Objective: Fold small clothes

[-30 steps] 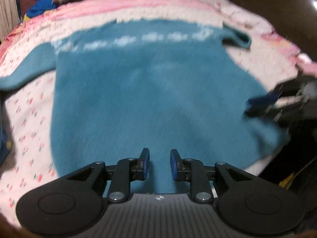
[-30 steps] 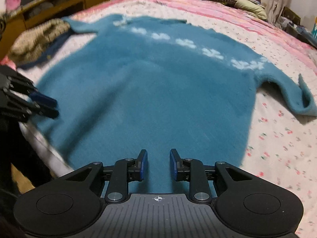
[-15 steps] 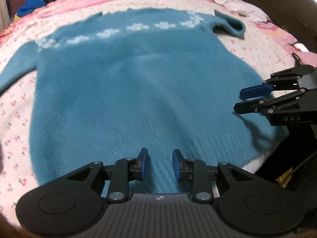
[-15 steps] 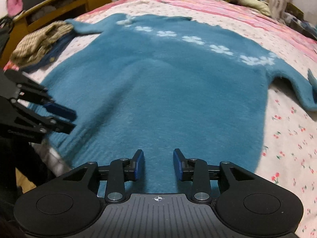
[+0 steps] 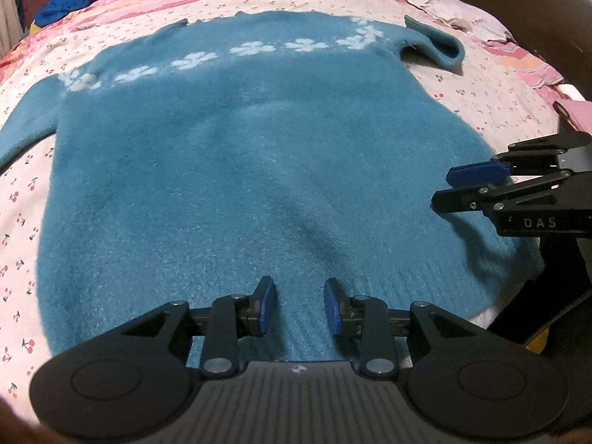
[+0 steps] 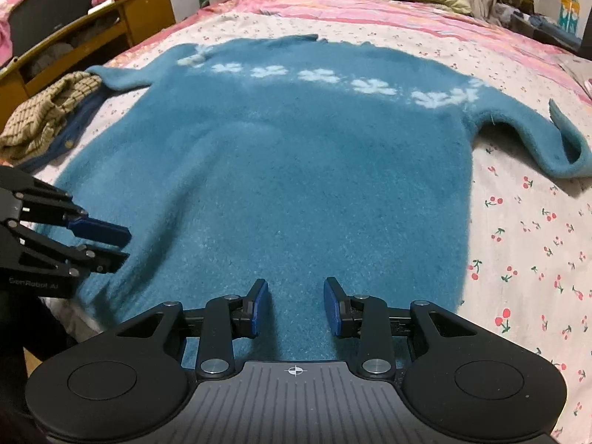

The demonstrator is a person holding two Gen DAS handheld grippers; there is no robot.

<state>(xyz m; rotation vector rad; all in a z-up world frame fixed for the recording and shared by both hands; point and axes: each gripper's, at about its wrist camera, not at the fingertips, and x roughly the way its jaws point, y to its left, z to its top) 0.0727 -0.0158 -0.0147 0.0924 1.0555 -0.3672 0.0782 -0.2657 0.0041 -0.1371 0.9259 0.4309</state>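
On the cherry-print bedspread (image 6: 525,222) lies a teal sweater (image 6: 296,170).

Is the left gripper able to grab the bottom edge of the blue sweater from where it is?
Probably yes. The left gripper hangs right over the blue sweater's bottom edge, jaws opening and empty, with nothing lying between.

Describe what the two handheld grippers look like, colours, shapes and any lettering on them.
Both are matte black. The left gripper and the right gripper each have a ribbed grey-black body, two round discs at the sides, jointed linkage arms with silver pivot pins, and flat blue finger pads. Seen side-on, the right one is marked DAS in pale letters; the left one carries faint lettering that looks like GenRobot AI.
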